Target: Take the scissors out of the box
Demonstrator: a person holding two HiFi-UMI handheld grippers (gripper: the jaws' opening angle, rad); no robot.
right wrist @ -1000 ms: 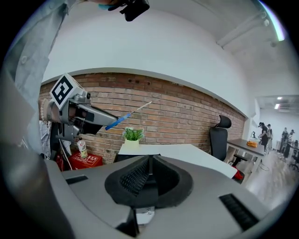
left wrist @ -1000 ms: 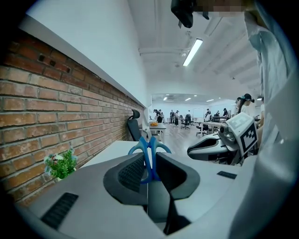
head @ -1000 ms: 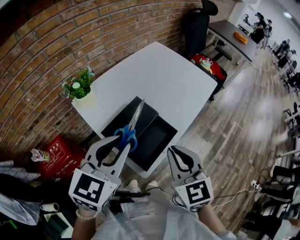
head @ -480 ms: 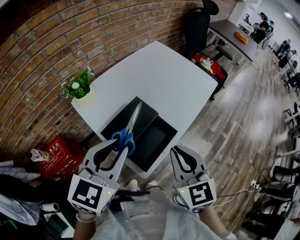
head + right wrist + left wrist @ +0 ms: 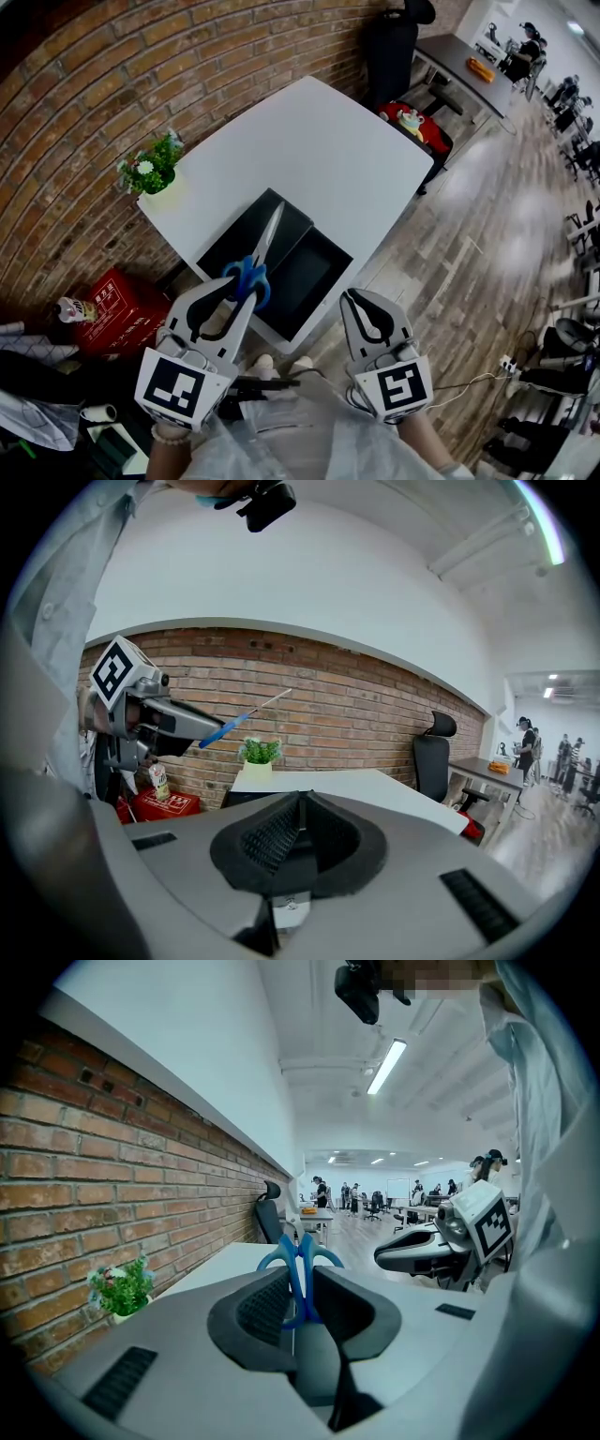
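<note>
Gripping the blue handles gives firm control: the left gripper [image 5: 242, 286], above the near-left corner of the box [image 5: 319, 267], is clamped on the scissors [image 5: 266, 240]. Their closed blades point away over the box, seemingly lifted clear of it. Just beyond the box's near-right edge, the right gripper [image 5: 361, 307] hangs idle, jaws pressed together on nothing.
</note>
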